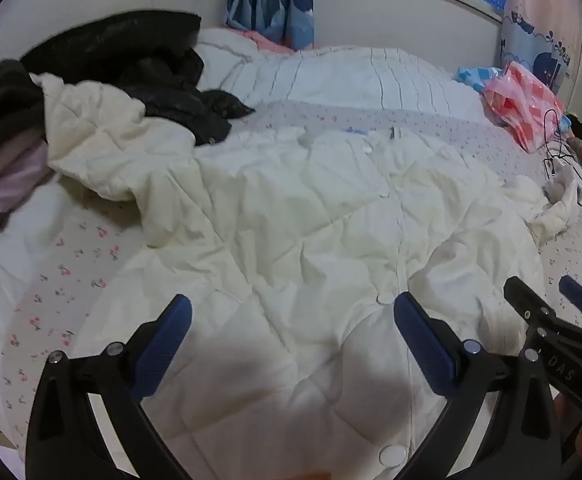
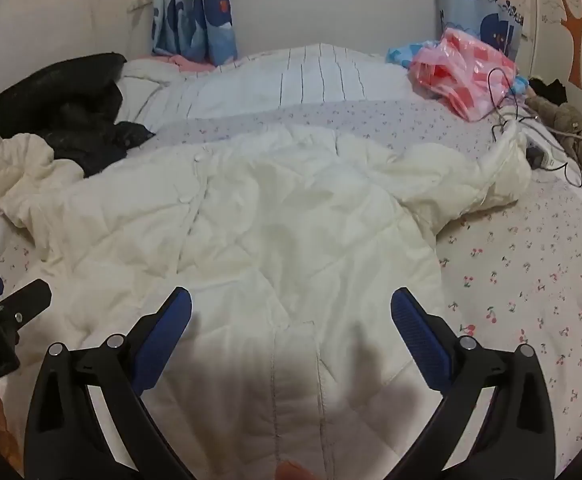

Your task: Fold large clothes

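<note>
A large cream quilted coat [image 1: 291, 220] lies spread front-up on the bed, with snap buttons down its middle and one sleeve out to each side. It also fills the right wrist view [image 2: 271, 220]. My left gripper [image 1: 293, 320] hovers open and empty over the coat's lower hem near a button. My right gripper [image 2: 291, 312] hovers open and empty over the hem's right part. The right gripper shows at the right edge of the left wrist view [image 1: 547, 292], and the left gripper at the left edge of the right wrist view [image 2: 7, 292].
The bed has a cherry-print sheet [image 2: 531, 280] and a striped white duvet [image 2: 311, 80] at the back. A black jacket [image 1: 131, 64] is piled at the left. A pink plastic bag [image 2: 463, 76] and black cables [image 2: 507, 112] lie at the right.
</note>
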The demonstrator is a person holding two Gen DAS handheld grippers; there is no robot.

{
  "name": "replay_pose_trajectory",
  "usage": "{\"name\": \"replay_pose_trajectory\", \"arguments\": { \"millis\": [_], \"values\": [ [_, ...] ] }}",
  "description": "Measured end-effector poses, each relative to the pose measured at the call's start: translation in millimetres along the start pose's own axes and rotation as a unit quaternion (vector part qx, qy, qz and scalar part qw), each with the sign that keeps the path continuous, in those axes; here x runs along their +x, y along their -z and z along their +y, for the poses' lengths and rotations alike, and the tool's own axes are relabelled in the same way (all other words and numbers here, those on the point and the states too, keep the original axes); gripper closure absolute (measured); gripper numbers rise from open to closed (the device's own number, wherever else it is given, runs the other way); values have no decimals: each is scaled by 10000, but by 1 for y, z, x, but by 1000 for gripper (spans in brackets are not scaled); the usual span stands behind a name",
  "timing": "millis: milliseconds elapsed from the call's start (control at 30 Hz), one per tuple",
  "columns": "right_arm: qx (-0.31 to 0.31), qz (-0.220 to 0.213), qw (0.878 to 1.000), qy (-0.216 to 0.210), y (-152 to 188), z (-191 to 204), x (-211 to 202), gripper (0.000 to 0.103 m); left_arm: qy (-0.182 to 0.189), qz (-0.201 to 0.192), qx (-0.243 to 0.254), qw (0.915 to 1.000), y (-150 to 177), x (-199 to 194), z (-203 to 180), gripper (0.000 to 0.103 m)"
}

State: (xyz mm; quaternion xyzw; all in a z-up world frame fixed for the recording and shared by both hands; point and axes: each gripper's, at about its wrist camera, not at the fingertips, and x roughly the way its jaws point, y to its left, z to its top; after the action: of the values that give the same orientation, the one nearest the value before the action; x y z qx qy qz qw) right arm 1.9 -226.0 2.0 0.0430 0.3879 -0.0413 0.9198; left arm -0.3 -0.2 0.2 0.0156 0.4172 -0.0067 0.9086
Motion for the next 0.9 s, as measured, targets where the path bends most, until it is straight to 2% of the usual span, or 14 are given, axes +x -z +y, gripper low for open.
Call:
{"name": "replay_pose_trajectory", "arguments": {
  "millis": [133,200,233,300,433,633,733,900],
  "values": [
    [74,-154,9998,-50,4,1,5,7,-141,-94,30,9999,6,-8,-5,6],
    [93,-67,9999,-96,6,-2,9,7,-189,147,118,9996,9,5,-14,6],
    [125,-48,9998,-130,6,-6,13,7,-226,86,161,9996,11,2,-19,6],
    [134,-6,9998,-148,5,-9,15,7,-133,27,132,9998,18,4,-17,6],
    [36,-35,10000,-85,6,-6,13,7,112,378,70,9992,7,21,0,6],
    [20,-43,10000,-74,5,-4,12,7,212,530,180,9982,8,25,1,6],
    [17,-56,10000,-74,4,-4,12,7,441,527,40,9976,9,25,4,6],
    [-13,-104,9999,-67,5,-3,9,7,77,457,273,9986,12,27,-4,6]
  ]
}}
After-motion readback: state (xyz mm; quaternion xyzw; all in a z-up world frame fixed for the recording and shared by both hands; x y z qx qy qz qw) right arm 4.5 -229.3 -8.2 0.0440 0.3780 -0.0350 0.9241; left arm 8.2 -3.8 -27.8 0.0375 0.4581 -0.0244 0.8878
